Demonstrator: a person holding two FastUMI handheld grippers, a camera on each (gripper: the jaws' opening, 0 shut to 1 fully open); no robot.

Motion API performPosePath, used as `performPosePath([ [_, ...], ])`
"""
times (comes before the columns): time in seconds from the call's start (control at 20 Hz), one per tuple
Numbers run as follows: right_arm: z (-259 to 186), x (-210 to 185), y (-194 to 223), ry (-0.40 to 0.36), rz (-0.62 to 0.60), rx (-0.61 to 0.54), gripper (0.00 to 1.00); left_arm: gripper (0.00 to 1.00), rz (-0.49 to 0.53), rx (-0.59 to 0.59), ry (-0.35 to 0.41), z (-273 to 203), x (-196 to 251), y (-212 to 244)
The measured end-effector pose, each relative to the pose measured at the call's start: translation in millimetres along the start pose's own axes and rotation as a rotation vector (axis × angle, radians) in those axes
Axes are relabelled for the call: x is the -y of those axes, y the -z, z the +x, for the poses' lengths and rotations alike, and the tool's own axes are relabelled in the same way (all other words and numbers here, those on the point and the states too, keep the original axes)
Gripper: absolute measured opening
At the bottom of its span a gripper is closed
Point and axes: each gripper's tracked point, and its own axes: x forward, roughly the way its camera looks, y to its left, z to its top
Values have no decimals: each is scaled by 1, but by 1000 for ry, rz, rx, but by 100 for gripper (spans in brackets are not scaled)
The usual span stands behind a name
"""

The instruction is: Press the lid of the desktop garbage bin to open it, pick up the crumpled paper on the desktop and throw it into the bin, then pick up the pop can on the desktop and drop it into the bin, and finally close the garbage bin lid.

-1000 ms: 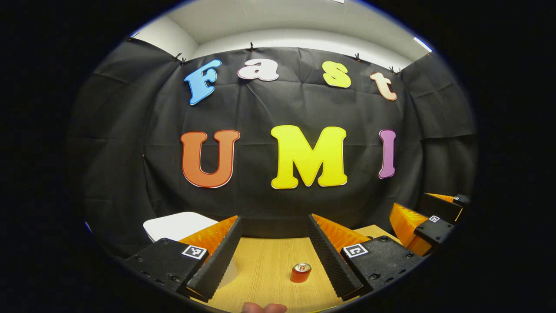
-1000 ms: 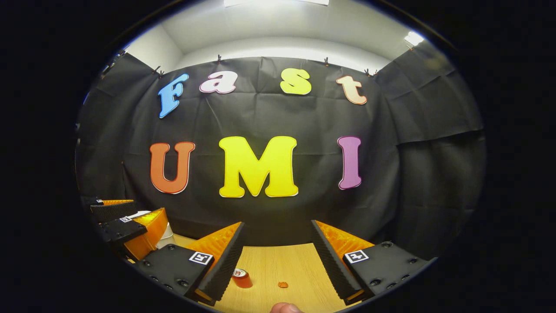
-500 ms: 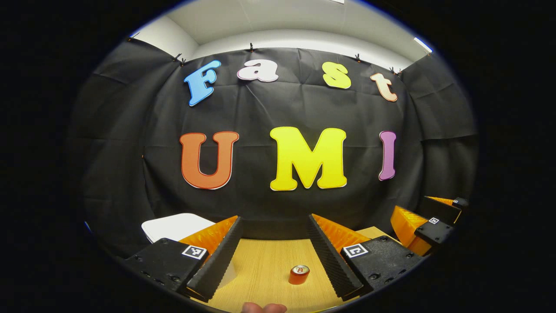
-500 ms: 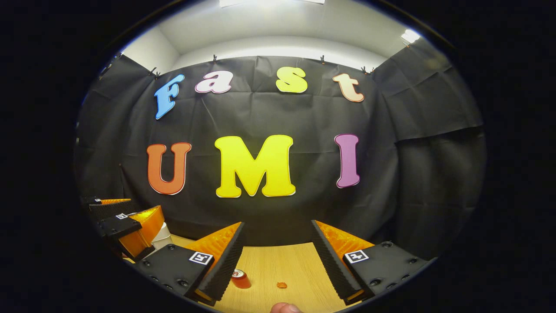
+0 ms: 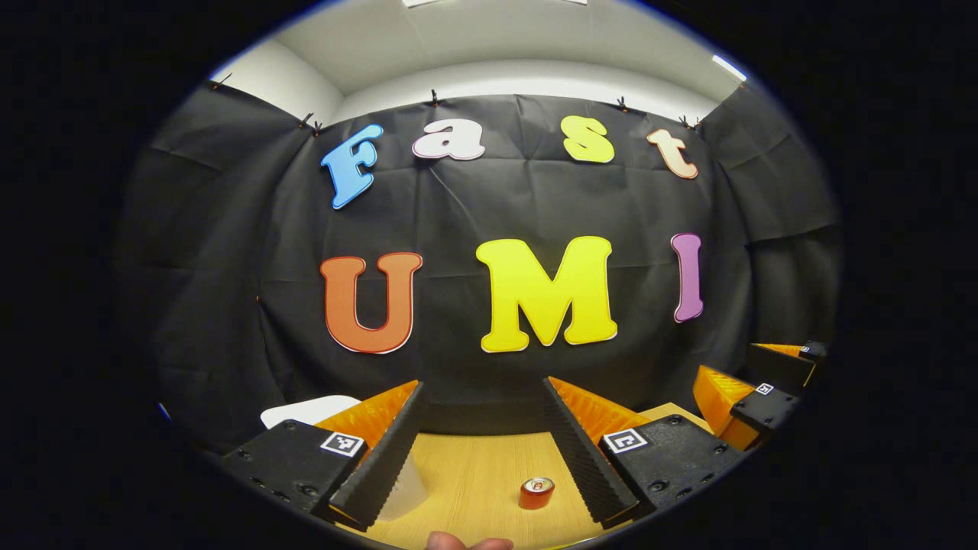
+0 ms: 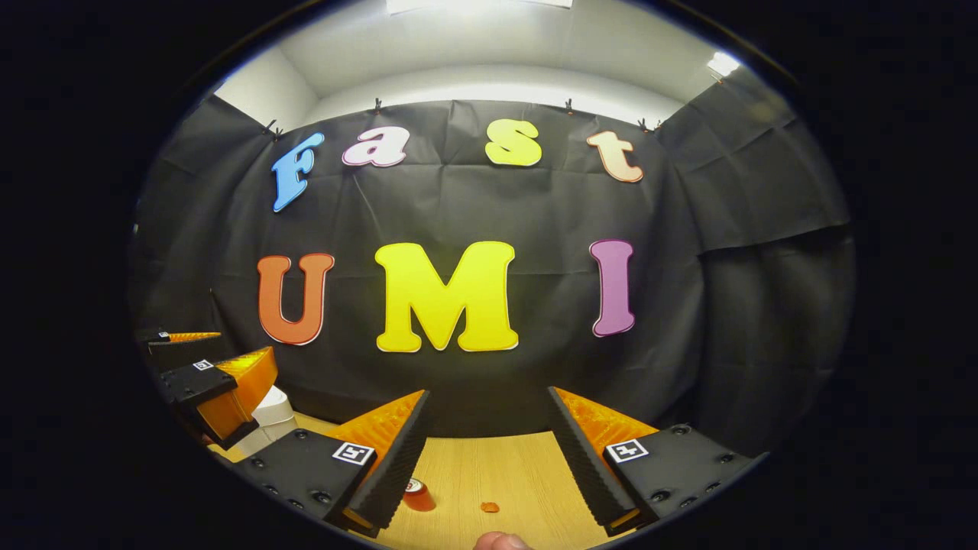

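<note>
Facing the booth's black cloth wall (image 5: 489,206), two hand-held grippers hover above a wooden table (image 5: 474,481). A white bin (image 5: 306,410) sits at the table's far left, partly behind the left gripper (image 5: 481,451), whose fingers are spread wide and hold nothing. The right gripper (image 6: 485,454) is equally wide apart and empty. A small orange can (image 5: 536,493) stands upright on the table, near the left gripper's right finger. A tiny orange scrap (image 6: 490,506) lies just beyond the can.

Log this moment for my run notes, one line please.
left gripper open, empty | right gripper open, empty | pop can on table | bin lid shut
</note>
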Motion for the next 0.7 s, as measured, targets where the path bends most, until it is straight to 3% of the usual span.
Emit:
performPosePath([
  [0.15, 5, 1, -3, -18, -7, 5, 92, 97, -20, -15, -37, 8, -7, 5],
  [0.7, 25, 6, 6, -62, -30, -22, 94, 97, -42, -44, -291, 44, -90, 10],
])
